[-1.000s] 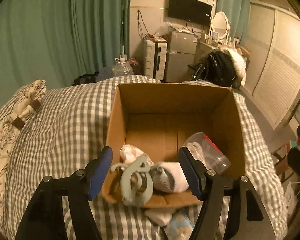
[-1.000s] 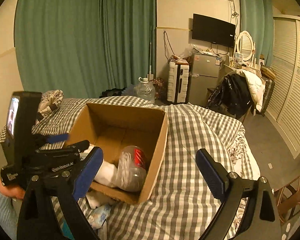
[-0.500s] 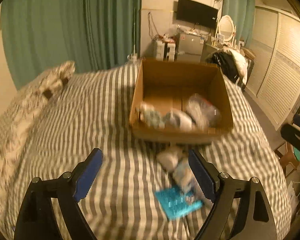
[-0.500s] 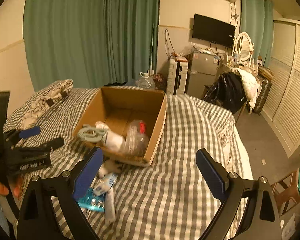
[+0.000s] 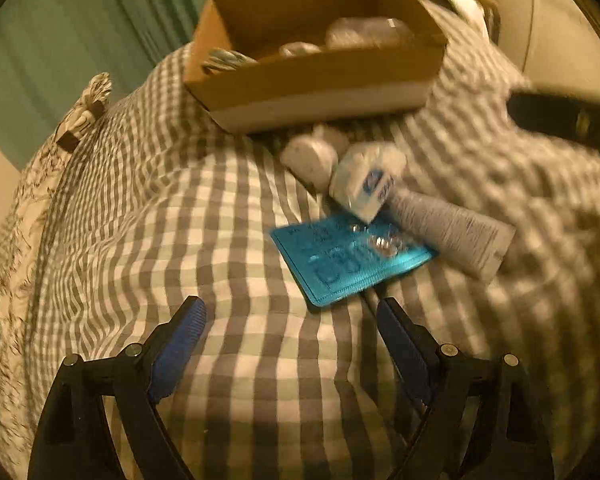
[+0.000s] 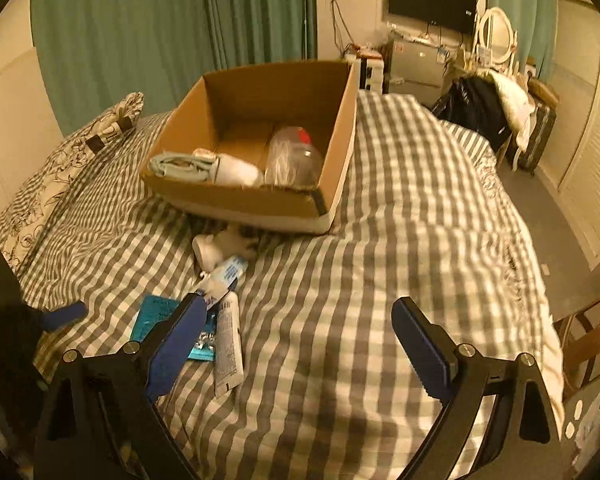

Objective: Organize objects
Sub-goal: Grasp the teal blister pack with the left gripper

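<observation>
A cardboard box (image 5: pixel 316 76) (image 6: pixel 340 128) sits on the checked bed and holds a pale green strap, a white roll and a clear plastic jar (image 6: pixel 294 158). In front of it lie a white rolled item (image 5: pixel 310 156), a small blue-and-white packet (image 5: pixel 366 184), a white tube (image 5: pixel 452 232) (image 6: pixel 228 344) and a teal blister pack (image 5: pixel 348 258) (image 6: pixel 156 314). My left gripper (image 5: pixel 292 344) is open and empty, just short of the blister pack. My right gripper (image 6: pixel 298 340) is open and empty over bare bedding, right of the tube.
A patterned pillow (image 6: pixel 64 168) lies at the bed's left side. Green curtains hang behind. A fridge, a TV, a mirror and a chair with clothes (image 6: pixel 488 108) stand at the back right. The bed's right edge drops to the floor.
The left gripper has let go of the green strap into the box, pulled back and dropped low over the loose items. The right gripper has also backed away from the box.
</observation>
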`<action>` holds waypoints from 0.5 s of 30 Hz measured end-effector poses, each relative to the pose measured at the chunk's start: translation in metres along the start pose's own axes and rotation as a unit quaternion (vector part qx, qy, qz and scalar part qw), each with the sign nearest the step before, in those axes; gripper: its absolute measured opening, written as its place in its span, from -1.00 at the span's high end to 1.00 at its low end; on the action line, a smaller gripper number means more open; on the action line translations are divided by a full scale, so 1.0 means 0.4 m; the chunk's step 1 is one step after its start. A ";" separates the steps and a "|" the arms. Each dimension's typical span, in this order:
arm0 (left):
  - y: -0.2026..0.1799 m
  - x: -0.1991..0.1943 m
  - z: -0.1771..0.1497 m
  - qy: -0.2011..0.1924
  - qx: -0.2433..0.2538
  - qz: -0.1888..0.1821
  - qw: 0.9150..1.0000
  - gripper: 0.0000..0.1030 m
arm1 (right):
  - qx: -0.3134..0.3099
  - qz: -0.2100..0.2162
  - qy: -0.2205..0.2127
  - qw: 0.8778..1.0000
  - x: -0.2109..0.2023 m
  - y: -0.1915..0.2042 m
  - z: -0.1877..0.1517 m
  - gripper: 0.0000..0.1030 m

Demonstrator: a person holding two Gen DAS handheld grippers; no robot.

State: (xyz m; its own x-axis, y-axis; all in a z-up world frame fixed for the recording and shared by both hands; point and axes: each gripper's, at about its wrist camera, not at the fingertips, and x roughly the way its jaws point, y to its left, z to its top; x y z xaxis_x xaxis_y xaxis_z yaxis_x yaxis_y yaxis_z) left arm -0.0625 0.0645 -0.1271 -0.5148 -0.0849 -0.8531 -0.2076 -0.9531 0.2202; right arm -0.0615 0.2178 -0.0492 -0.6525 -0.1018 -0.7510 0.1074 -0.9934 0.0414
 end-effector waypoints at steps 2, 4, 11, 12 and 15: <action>-0.010 0.012 0.013 0.004 0.008 -0.002 1.000 -0.75 | 0.007 0.004 0.002 1.000 0.005 -0.004 0.000 -0.83; -0.019 0.023 0.027 0.006 0.023 0.005 1.000 -0.75 | 0.013 0.010 0.003 1.000 0.010 -0.009 0.000 -0.83; -0.069 0.045 0.077 0.001 0.090 -0.005 0.996 -0.75 | 0.042 0.012 0.006 0.999 0.009 -0.043 0.000 -0.82; -0.070 0.057 0.087 0.005 0.090 -0.017 0.996 -0.75 | 0.051 0.017 0.007 0.999 0.008 -0.054 -0.002 -0.82; -0.065 0.097 0.100 0.028 0.084 -0.039 0.995 -0.49 | 0.069 0.020 0.006 0.997 0.000 -0.078 -0.004 -0.82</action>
State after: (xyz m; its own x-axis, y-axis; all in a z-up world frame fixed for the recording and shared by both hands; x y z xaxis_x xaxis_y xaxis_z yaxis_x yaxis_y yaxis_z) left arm -0.1104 0.0974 -0.1469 -0.4455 -0.0324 -0.8947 -0.3847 -0.8955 0.2240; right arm -0.0637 0.2487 -0.0513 -0.6409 -0.1418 -0.7544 0.0287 -0.9865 0.1610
